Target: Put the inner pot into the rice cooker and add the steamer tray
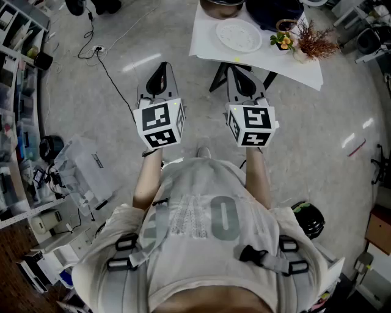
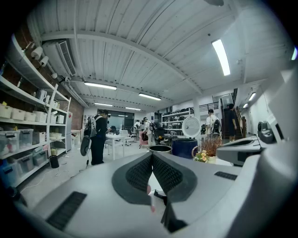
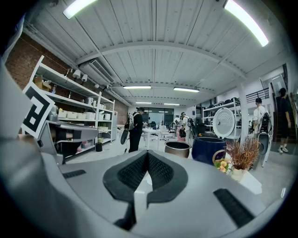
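Note:
A white table (image 1: 293, 67) stands ahead of me. On it lie the white perforated steamer tray (image 1: 239, 35), the metal inner pot (image 1: 223, 7) and the dark blue rice cooker (image 1: 275, 13). Over the floor, short of the table, my left gripper (image 1: 162, 72) and right gripper (image 1: 239, 74) are both shut and hold nothing. The left gripper view looks past its shut left gripper (image 2: 152, 156) to the pot (image 2: 159, 148) beside the cooker (image 2: 183, 148), whose round white lid (image 2: 191, 126) stands raised. The right gripper (image 3: 147, 154) faces the pot (image 3: 177, 148) and the cooker (image 3: 208, 148).
A vase of dried flowers (image 1: 303, 40) stands at the table's right end. A black cable (image 1: 113, 82) runs across the floor on the left, near shelves with boxes (image 1: 18, 122). A black round object (image 1: 308, 218) lies by my right side. People (image 2: 98, 137) stand far back.

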{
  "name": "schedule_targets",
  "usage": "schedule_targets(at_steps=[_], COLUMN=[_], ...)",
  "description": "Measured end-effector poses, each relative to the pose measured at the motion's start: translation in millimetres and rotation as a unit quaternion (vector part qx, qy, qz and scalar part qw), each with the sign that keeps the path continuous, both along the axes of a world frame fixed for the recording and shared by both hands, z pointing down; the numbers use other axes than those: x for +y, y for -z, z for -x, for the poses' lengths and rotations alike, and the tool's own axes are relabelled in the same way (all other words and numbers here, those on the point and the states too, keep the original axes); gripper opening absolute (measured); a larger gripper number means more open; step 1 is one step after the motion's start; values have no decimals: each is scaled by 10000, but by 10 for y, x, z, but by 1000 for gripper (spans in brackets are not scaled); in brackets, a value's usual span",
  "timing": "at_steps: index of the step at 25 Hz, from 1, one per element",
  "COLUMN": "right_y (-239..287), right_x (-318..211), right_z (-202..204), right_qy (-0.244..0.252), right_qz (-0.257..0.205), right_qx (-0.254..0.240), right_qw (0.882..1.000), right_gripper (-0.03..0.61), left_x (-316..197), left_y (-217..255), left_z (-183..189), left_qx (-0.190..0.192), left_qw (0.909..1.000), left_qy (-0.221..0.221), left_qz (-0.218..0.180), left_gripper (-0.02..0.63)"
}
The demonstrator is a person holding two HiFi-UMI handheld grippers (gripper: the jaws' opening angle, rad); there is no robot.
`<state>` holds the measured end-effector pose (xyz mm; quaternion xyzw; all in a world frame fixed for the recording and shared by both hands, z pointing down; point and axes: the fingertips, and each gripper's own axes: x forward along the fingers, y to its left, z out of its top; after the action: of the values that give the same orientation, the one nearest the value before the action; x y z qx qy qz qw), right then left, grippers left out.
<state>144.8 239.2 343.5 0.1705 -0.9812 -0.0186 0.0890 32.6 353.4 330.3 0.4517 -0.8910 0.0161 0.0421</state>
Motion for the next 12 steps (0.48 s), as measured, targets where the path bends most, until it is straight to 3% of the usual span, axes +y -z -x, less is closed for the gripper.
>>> schedule_targets(at_steps=[12], right_y=[-236], right_x=[-129], right_z=[-28], right_qy=[29], right_qz=[672], right_qx=[-28], right_qw=[9977], right_gripper=[8], left_x=[-132], left_y=[-183], left_z=[27], left_qx=[146], left_qw=[9997], left_qy=[-34], left_qz=[200], left_gripper=[21])
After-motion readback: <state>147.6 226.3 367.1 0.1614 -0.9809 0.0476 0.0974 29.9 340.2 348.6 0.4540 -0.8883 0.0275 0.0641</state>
